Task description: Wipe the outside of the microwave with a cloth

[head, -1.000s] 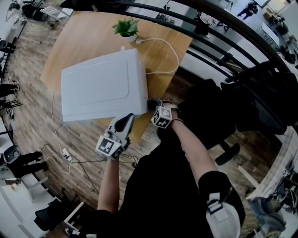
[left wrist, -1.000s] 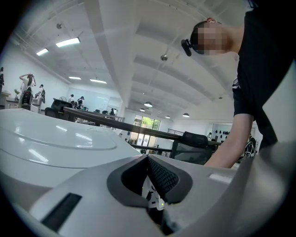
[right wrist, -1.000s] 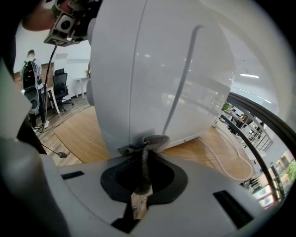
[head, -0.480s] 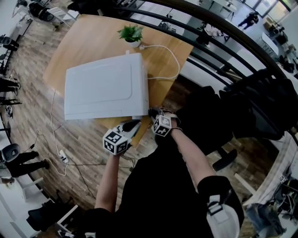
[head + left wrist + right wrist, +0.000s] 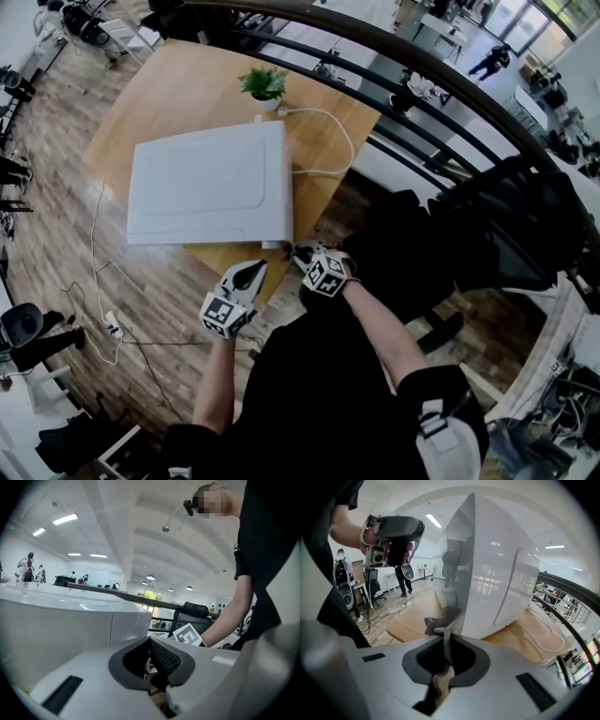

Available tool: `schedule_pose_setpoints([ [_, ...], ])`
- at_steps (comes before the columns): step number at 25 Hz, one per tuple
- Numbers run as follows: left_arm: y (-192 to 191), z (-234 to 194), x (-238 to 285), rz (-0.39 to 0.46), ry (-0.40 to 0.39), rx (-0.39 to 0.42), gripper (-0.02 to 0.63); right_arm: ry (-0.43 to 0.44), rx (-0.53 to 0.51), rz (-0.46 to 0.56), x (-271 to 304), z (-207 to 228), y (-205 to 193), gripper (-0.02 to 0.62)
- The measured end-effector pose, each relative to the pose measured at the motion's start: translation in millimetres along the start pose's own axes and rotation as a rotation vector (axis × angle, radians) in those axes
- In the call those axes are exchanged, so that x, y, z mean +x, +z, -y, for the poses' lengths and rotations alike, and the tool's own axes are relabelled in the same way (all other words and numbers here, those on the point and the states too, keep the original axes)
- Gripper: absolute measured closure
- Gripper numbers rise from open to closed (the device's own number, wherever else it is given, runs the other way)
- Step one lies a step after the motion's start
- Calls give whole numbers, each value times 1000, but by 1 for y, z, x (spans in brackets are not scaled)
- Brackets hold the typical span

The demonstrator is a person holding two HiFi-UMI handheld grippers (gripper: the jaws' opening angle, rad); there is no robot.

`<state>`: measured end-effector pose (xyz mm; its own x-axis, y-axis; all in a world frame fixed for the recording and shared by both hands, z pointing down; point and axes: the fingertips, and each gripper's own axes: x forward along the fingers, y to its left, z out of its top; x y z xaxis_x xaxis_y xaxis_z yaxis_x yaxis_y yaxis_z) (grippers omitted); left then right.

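Note:
The white microwave [image 5: 206, 183] stands on a wooden table [image 5: 169, 84]. At its near right corner my right gripper [image 5: 305, 255] is shut on a grey-brown cloth [image 5: 298, 250]. In the right gripper view the cloth [image 5: 445, 625] runs out of the right gripper [image 5: 446, 656] and its free end lies against the microwave [image 5: 497, 569] at the lower front corner. My left gripper [image 5: 247, 275] hangs just off the table's near edge, a little below the microwave. In its own view the left gripper [image 5: 150, 660] is shut on nothing, beside the microwave [image 5: 70, 620].
A small potted plant [image 5: 264, 84] and a white power cable [image 5: 330, 117] lie behind the microwave. A black railing [image 5: 422, 80] curves past the table's far side. A dark office chair [image 5: 403, 234] stands to my right. Cables and a power strip [image 5: 108, 323] lie on the wood floor.
My left gripper has drawn back from the microwave's front edge toward me. The right gripper stays with the cloth at the near right corner. The head view has shifted slightly.

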<state>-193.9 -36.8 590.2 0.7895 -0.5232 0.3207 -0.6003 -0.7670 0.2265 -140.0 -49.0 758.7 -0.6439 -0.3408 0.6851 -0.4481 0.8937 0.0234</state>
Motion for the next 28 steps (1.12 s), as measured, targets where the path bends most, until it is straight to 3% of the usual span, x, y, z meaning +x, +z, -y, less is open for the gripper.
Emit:
schedule_pose_setpoints([
  [8,19,8,-13,62,40,32,604,-27,6,57,-43,-4,25,580],
  [16,36,7,-43,137,104,44,604,-91,157,250,-113,16,71,580],
  [21,59,7,-60,192,141,-29,604,-118,137,320,-151,26,97,581],
  [28,70,11,-71,215,171,-40,604,-128,87,387,-175,29,127,581],
])
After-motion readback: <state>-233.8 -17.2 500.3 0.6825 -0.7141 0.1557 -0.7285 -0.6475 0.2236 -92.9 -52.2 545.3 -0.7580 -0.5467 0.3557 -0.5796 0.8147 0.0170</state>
